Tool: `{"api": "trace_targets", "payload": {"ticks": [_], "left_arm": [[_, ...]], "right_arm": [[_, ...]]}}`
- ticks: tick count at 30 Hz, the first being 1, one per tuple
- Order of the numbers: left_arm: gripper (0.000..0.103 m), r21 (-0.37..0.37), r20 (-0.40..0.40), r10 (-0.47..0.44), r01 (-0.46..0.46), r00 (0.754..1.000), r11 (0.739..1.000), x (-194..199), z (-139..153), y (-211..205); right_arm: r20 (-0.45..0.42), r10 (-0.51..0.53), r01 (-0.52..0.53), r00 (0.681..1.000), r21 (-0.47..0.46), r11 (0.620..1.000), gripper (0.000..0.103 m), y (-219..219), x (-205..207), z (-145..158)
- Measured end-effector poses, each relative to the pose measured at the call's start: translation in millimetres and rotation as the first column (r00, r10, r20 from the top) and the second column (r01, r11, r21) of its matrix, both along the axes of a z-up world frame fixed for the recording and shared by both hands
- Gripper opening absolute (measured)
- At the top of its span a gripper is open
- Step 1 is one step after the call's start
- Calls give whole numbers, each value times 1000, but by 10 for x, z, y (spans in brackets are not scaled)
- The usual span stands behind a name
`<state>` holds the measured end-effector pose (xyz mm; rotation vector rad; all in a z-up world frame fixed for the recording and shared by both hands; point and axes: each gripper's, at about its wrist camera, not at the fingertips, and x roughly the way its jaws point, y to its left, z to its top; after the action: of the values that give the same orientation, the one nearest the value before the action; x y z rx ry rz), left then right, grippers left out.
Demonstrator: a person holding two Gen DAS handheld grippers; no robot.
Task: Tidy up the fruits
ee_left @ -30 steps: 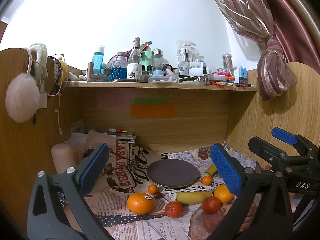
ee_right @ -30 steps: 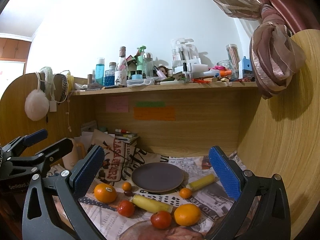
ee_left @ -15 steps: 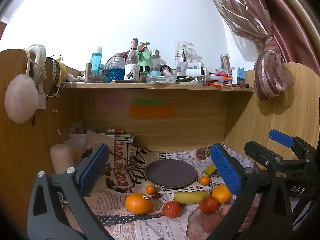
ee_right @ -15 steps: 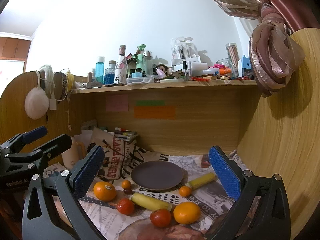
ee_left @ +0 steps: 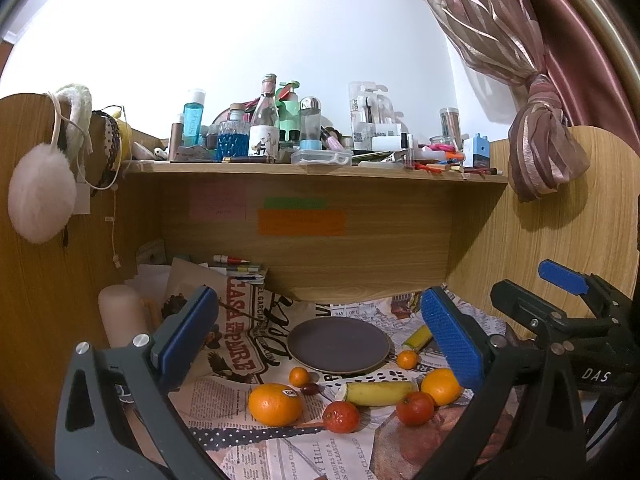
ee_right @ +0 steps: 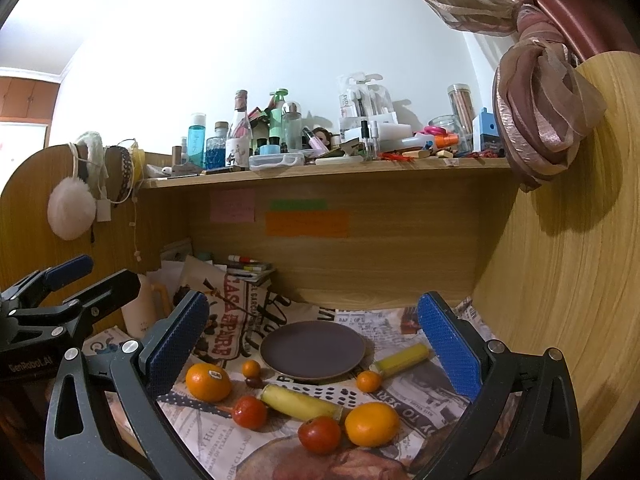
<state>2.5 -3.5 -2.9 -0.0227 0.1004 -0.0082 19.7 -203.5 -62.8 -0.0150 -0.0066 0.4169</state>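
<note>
A dark round plate [ee_left: 338, 345] [ee_right: 313, 350] lies bare on newspaper. In front of it lie a stickered orange [ee_left: 275, 404] [ee_right: 208, 381], a second orange [ee_left: 441, 386] [ee_right: 371, 423], a banana [ee_left: 378, 393] [ee_right: 301, 401], two red fruits [ee_left: 341, 416] [ee_left: 415, 408], two small tangerines [ee_left: 299, 376] [ee_left: 407, 359] and a yellow piece [ee_right: 402, 357]. My left gripper [ee_left: 320, 340] is open and empty above the fruit. My right gripper [ee_right: 314, 346] is open and empty too, and shows at the right of the left wrist view [ee_left: 560, 300].
The fruit sits in a wooden desk alcove with side walls [ee_right: 560, 280]. A crowded shelf [ee_left: 312, 168] of bottles runs overhead. A cream mug [ee_left: 120, 316], books and markers [ee_left: 236, 270] stand at the back left. A tied curtain [ee_left: 540, 152] hangs on the right.
Both grippers have drawn slightly back and tilted up; the fruit and plate sit a little lower in both views. Nothing on the desk has moved.
</note>
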Motion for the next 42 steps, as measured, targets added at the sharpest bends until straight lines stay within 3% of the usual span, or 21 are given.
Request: {"api": "trace_targets", "payload": {"ticks": [19, 23, 25, 27, 29, 33, 42], "left_arm": [[102, -2, -46, -14, 14, 999, 1000, 119, -140, 30], [86, 7, -104, 3, -3, 995, 1000, 239, -240, 91], [84, 12, -140, 10, -8, 990, 1000, 321, -309, 140], [84, 14, -169, 20, -18, 985, 1000, 394, -387, 197], [83, 19, -203, 30, -27, 979, 999, 469, -485, 259], [82, -6, -290, 20, -23, 957, 1000, 626, -702, 401], [82, -31, -449, -1, -14, 894, 999, 977, -1140, 614]], "right_arm": [[-17, 1, -1, 1000, -32, 999, 102, 15, 112, -65], [-56, -8, 4, 998, -62, 998, 90, 3, 237, -118], [-85, -10, 3, 996, -82, 997, 86, -12, 320, -164], [-119, -16, 4, 993, -105, 994, 73, -21, 409, -219], [-159, -12, -7, 987, -118, 993, 64, -40, 491, -278], [-234, -18, -16, 972, -144, 990, 59, -74, 674, -424], [-407, -39, -42, 913, -189, 981, 57, -148, 1018, -718]]}}
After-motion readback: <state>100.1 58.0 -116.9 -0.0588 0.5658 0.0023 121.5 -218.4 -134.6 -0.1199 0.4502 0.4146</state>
